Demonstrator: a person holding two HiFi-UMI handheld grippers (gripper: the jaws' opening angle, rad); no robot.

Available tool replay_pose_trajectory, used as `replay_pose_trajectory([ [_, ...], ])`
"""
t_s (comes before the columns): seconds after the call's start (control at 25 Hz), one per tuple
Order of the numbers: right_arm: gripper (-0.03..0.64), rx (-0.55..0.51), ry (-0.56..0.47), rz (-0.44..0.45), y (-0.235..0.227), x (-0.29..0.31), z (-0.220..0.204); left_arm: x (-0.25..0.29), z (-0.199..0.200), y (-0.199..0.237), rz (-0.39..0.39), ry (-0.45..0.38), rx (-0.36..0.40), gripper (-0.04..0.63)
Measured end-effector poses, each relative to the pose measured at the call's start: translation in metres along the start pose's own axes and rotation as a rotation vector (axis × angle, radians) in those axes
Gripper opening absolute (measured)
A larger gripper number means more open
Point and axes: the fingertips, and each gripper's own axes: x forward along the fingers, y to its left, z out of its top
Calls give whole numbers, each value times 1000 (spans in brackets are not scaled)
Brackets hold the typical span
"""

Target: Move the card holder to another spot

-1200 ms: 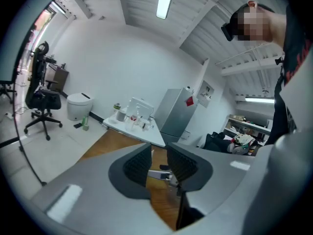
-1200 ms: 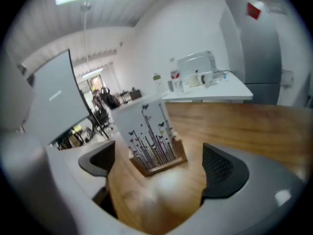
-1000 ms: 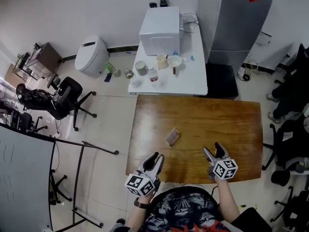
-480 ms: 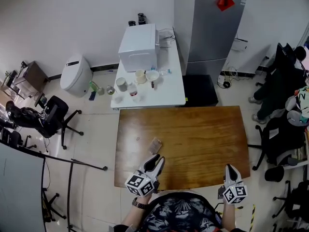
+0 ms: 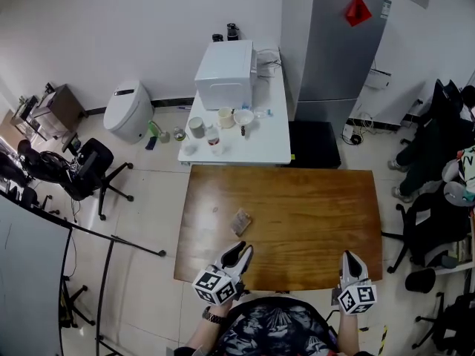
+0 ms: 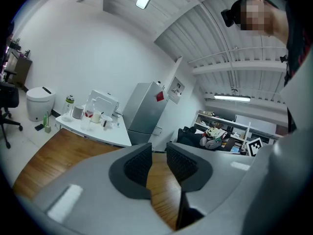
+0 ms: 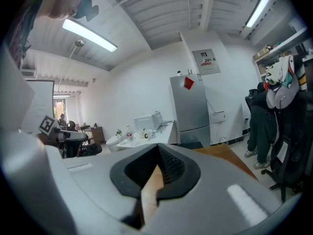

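The card holder [image 5: 240, 221], a small brownish case, lies flat on the wooden table [image 5: 312, 199], left of the middle. My left gripper [image 5: 239, 253] hovers at the table's near edge, just below the holder and apart from it; its jaws stand open with only wood showing between them [image 6: 157, 163]. Further right along the near edge, my right gripper [image 5: 349, 261] is shut and holds nothing; its pads meet at the tips [image 7: 157, 149]. Neither gripper view shows the card holder.
A white side table [image 5: 274, 143] with cups, a bottle and a white box appliance [image 5: 225, 64] adjoins the wooden table's far edge. A grey fridge [image 5: 343, 43] stands behind, a white bin [image 5: 128, 110] and office chair [image 5: 85, 170] at left, dark chairs [image 5: 438, 221] at right.
My right gripper's jaws have closed, and it has moved right to the table's near right edge. The left gripper stays open near the holder. The card holder has not moved on the table.
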Motion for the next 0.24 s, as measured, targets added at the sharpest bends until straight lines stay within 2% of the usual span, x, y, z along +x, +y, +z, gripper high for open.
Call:
replay_pose_trajectory([
  [0.24, 0, -11, 5, 35, 11, 1, 1, -9, -3, -1, 25, 7, 2, 95],
])
